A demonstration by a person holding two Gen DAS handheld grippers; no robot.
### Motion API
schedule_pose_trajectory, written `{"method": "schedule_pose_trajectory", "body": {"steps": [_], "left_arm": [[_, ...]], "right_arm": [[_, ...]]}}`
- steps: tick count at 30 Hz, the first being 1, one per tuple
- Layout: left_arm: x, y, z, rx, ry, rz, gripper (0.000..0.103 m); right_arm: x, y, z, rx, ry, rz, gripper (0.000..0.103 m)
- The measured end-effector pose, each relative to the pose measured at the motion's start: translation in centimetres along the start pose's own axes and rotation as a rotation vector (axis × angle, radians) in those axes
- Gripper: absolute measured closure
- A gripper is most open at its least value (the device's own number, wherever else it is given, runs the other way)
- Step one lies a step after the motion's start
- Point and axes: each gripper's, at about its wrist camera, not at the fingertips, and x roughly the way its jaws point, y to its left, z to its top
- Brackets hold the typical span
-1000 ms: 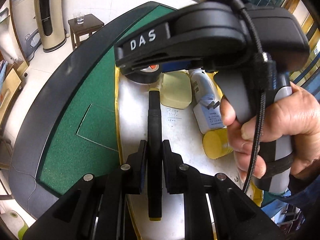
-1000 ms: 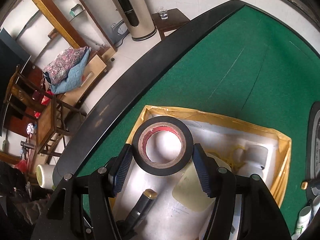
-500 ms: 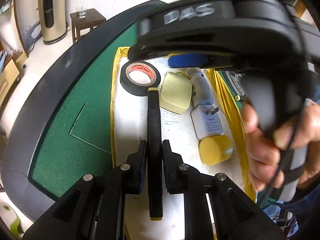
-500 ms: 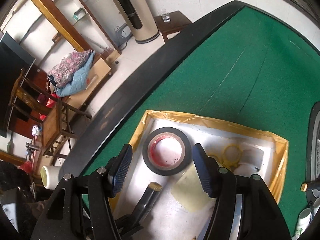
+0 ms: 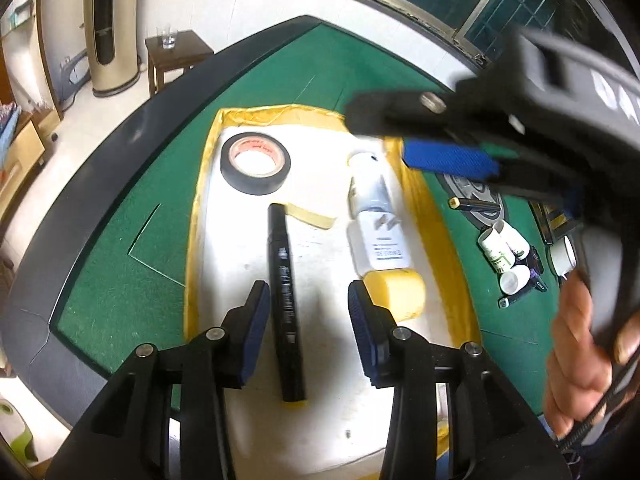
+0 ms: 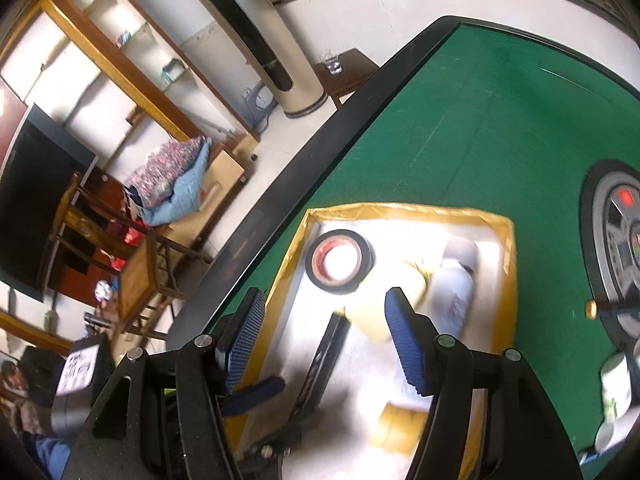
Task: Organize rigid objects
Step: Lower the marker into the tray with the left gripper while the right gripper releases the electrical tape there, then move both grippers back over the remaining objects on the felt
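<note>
My left claw stands wide, holding nothing; the black marker lies flat on the white floor of the yellow-edged tray between my two pads, close by the left pad, though I cannot tell whether it touches. My right claw hangs above the same tray, also wide and empty. The black tape roll sits flat near the tray's far left corner, the white charger and the white bottle lie along the right side, and a yellow cylinder rests just beside my left claw's right pad.

The trouble I see is crowding. If I draw the left claw away at a slant, the left pad may drag the marker, and being round it would likely roll toward the tray wall or the charger. The right pad could nudge the yellow cylinder, which looks ready to roll too. My two claws are close over one small tray, so a careless swing could knock them together. More small bottles wait on the green felt, near enough to be scattered by my right hand
</note>
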Motion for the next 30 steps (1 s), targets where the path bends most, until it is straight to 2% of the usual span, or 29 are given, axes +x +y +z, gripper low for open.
{"method": "schedule_pose_trajectory", "body": {"steps": [5, 11, 19, 24, 27, 30], "left_arm": [[-0.5, -2.8, -0.2, 0.048, -0.017, -0.007, 0.065], [-0.6, -7.4, -0.9, 0.144, -0.020, -0.032, 0.065], [0.7, -14.7, -2.3, 0.291, 0.021, -0.101, 0.065], [2.3, -19.5, -2.9, 0.377, 0.085, -0.160, 0.065], [4.3, -21.4, -1.9, 0.354, 0.154, -0.203, 0.065], [6.5, -22.4, 0.0, 0.284, 0.218, -0.201, 0.065]], "right_arm": [[-3.3, -2.1, -2.6, 0.056, -0.042, 0.024, 0.045], [-8.2, -7.2, -7.1, 0.167, -0.108, 0.010, 0.045], [-12.9, -15.8, -13.7, 0.364, -0.159, -0.061, 0.046], [-15.5, -20.6, -17.9, 0.493, -0.186, -0.084, 0.046], [-17.2, -22.6, -19.7, 0.541, -0.208, -0.104, 0.046], [-18.6, -24.1, -20.9, 0.571, -0.230, -0.118, 0.046]]}}
